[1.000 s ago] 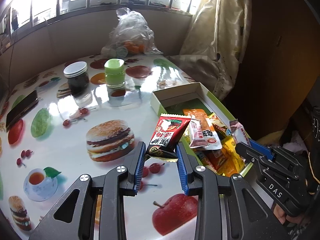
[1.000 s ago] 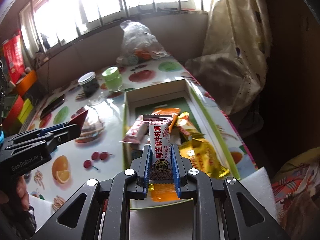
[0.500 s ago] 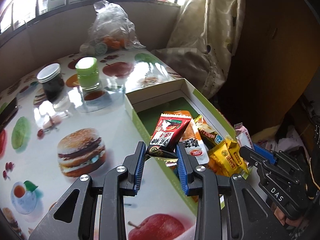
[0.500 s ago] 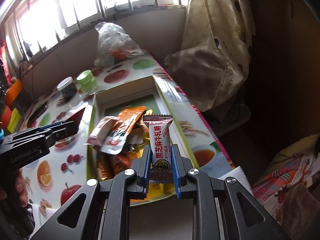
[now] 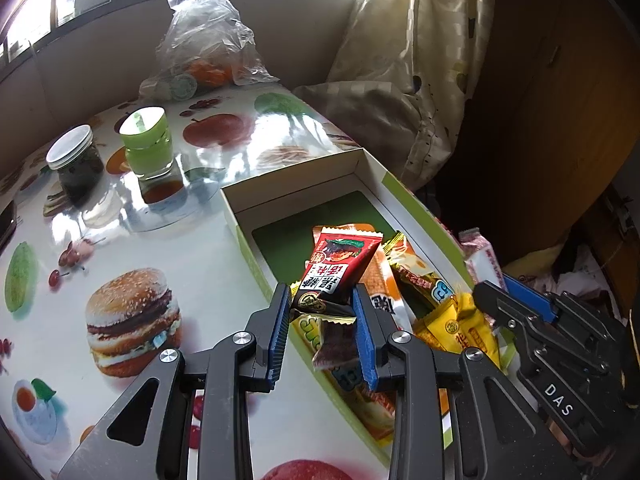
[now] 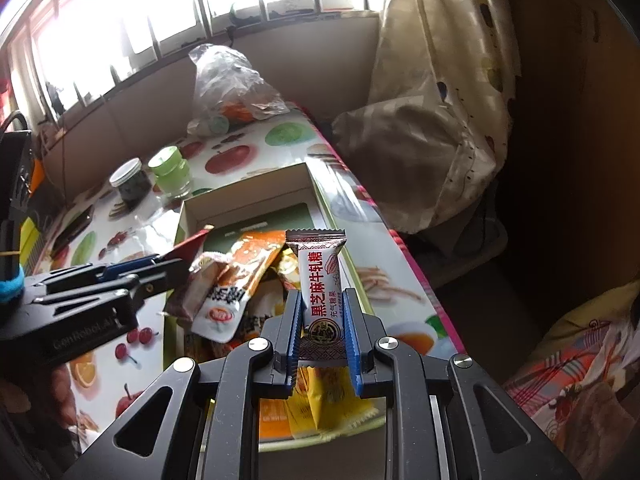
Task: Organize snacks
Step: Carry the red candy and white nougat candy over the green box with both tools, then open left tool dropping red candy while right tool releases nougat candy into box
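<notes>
A shallow cardboard box [image 5: 304, 178] with a green floor lies on the fruit-print table and holds several snack packets [image 5: 436, 304]. My left gripper [image 5: 322, 300] is shut on a red snack packet [image 5: 338, 266] and holds it over the box's near left wall. My right gripper [image 6: 322, 308] is shut on a white and brown nougat packet [image 6: 322, 280], upright over the near end of the box [image 6: 244, 196]. The right gripper also shows at the right of the left wrist view [image 5: 516, 312], and the left gripper at the left of the right wrist view [image 6: 160, 268].
A dark jar with a white lid [image 5: 76, 164] and a green-lidded jar [image 5: 146, 142] stand left of the box. A clear plastic bag of fruit [image 5: 204, 44] sits at the back. A curtain [image 5: 404, 80] hangs past the table's right edge.
Both grippers have moved on with their packets still held. The left one has shifted right, from over the table to over the box's near left wall. The right one now hangs over the box's near end.
</notes>
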{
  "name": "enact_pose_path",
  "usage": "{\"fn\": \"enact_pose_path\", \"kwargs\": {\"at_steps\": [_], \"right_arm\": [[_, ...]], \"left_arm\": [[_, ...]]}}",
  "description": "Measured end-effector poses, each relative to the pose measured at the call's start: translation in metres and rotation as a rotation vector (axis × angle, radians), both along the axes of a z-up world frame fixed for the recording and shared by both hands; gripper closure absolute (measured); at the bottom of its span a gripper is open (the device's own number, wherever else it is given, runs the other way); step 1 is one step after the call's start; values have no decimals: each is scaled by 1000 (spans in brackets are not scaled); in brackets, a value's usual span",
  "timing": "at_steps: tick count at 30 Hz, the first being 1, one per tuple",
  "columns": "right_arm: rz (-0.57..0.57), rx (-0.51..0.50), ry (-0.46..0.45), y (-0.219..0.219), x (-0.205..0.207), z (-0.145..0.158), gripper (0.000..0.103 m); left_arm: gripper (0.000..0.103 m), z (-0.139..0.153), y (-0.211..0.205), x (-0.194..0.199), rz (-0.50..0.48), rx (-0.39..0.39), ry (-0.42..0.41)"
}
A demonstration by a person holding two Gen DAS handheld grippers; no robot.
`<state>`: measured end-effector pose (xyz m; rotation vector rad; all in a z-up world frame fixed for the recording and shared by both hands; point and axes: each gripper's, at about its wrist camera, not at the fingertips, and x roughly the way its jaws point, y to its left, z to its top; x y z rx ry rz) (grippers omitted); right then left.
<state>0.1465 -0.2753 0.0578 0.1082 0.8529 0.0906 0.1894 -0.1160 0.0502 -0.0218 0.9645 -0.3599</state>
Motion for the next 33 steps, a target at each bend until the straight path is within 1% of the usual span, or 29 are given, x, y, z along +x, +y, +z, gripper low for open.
{"fn": "enact_pose_path", "kwargs": {"at_steps": [3,11,17,22,27,28,29,33], "right_arm": [[25,-1,15,5,10,-2,84],[42,-18,47,12,34,-11,84],[41,-30,57,12,44,-16,84],[43,-28,56,12,44,-17,84],[32,-34,56,12,44,-17,79],[29,-35,53,12,44,-17,77],[26,-34,51,12,44,-16,74],[9,-28,43,12,42,-14,72]], "left_arm": [[71,-4,-2,6,3,5,13],[71,-9,-4,19,10,8,27],[71,-13,-6,28,7,1,41],[66,-14,-6,29,7,5,41],[65,-13,-7,28,3,0,40],[64,-13,-7,27,1,0,39],[63,-12,-7,27,1,0,38],[57,-9,-8,24,-2,-4,32]]}}
